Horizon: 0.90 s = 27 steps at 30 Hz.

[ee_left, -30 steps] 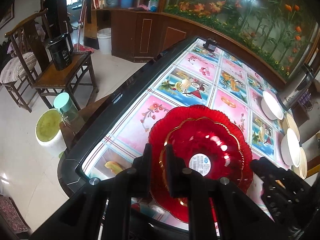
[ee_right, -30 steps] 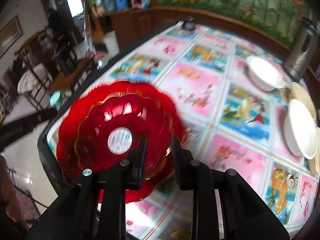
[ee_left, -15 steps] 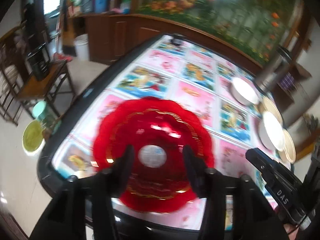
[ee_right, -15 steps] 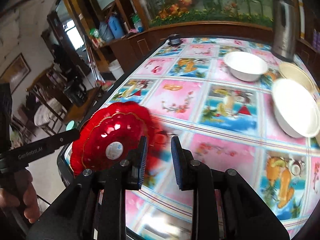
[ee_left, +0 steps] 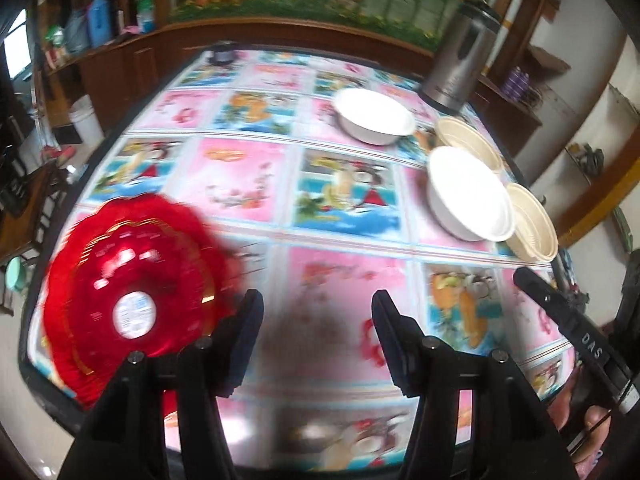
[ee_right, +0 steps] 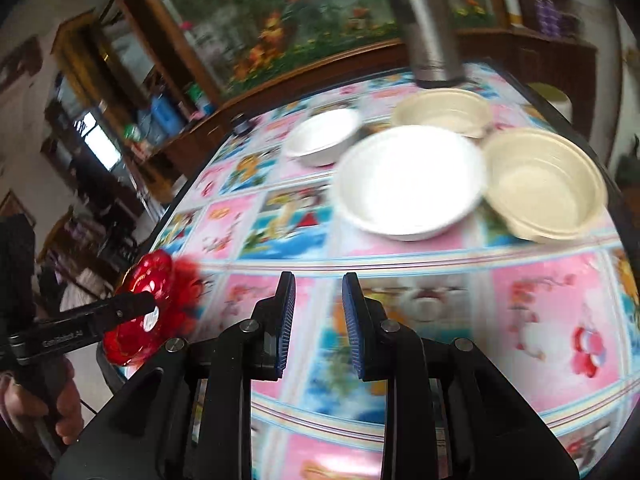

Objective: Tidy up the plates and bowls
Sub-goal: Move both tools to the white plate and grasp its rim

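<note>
Red plate (ee_left: 132, 300): scalloped, gold-trimmed, white round label at its middle. It lies flat at the near left corner of the table (ee_left: 248, 184), on the picture-tiled cloth, touched by neither tool. Blurred in both views.

Your left gripper (ee_left: 316, 332): held above the near edge of the table, pointing across it. Its jaws stand wide apart with only cloth between them; it has hold of nothing. The left finger sits just beside the red plate's right rim. In the right wrist view one black finger of it crosses in front of the plate, with your left hand (ee_right: 36, 404) wrapped around the handle at the lower left edge.

Your right gripper (ee_right: 318, 320): also held over the near part of the table, aimed at the bowls. The blue-padded jaws show a narrow gap, and nothing is in it. In the left wrist view it appears as a black bar at the far right.

Small white bowl (ee_left: 374, 116): upright, far middle of the table.

Large white bowl (ee_right: 410, 180): upright, right of the small one and nearer to you.

Two cream bowls: one (ee_right: 442, 114) behind the large white bowl, one (ee_right: 544, 182) just beside its right rim.

Steel flask (ee_left: 458, 60): upright at the far right of the table.
</note>
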Each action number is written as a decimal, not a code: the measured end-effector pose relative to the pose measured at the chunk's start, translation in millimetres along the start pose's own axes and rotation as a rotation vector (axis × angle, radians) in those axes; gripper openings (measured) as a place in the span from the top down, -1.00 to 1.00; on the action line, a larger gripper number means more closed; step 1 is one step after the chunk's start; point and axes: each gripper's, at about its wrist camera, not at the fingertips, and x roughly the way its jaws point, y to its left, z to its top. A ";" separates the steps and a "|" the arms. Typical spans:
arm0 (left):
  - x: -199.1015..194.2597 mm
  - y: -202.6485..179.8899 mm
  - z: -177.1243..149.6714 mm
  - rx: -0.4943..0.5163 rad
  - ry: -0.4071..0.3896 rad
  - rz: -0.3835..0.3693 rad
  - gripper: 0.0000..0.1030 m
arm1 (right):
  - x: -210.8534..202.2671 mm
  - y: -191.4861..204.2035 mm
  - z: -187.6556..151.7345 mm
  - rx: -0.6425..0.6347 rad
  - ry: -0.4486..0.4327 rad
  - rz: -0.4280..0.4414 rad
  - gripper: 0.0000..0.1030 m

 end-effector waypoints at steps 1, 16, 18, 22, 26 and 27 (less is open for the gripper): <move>4.9 -5.3 5.4 -0.003 0.013 -0.012 -0.10 | -2.0 -8.8 1.5 0.023 -0.002 0.005 0.47; 70.5 -69.0 84.7 -0.030 0.116 -0.095 -0.10 | 16.8 -91.7 32.9 0.391 0.028 0.184 0.47; 76.7 -71.3 89.0 -0.044 0.122 -0.105 -0.10 | 18.4 -97.9 32.7 0.407 0.032 0.179 0.36; 90.9 -75.2 97.2 -0.056 0.143 -0.109 -0.10 | 21.0 -106.8 35.8 0.461 0.044 0.204 0.19; 104.0 -76.4 105.0 -0.069 0.158 -0.102 -0.10 | 32.3 -109.8 40.4 0.486 0.073 0.168 0.19; 105.9 -75.8 106.8 -0.075 0.157 -0.100 -0.10 | 36.1 -110.9 40.8 0.502 0.083 0.178 0.19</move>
